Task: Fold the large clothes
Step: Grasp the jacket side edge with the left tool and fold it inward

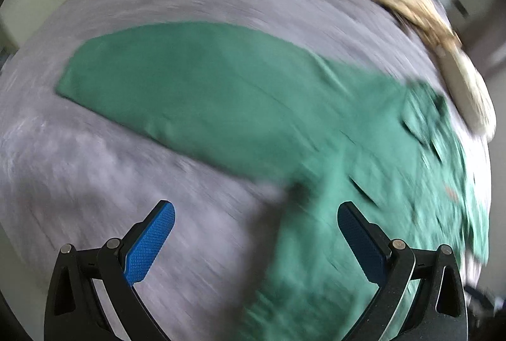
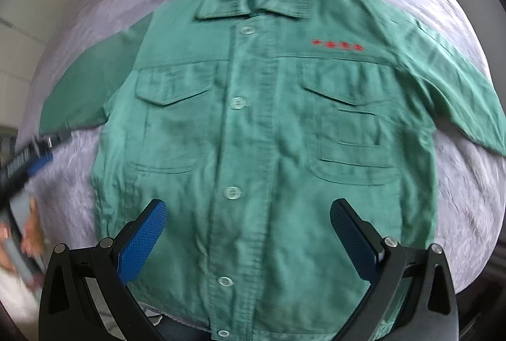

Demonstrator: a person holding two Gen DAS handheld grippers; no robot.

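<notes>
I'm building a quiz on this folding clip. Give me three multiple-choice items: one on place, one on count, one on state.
1. Where is the red embroidery on the jacket?
A. on the collar
B. above a chest pocket
C. on a cuff

2. How many buttons show on the placket?
A. two
B. five
C. nine

3. How is the right gripper?
A. open
B. shut on a sleeve
C. shut on the collar

Answers: 1 B, it sits above the pocket flap. 2 B, five run down the front. 3 A, its fingers are spread, holding nothing.
</notes>
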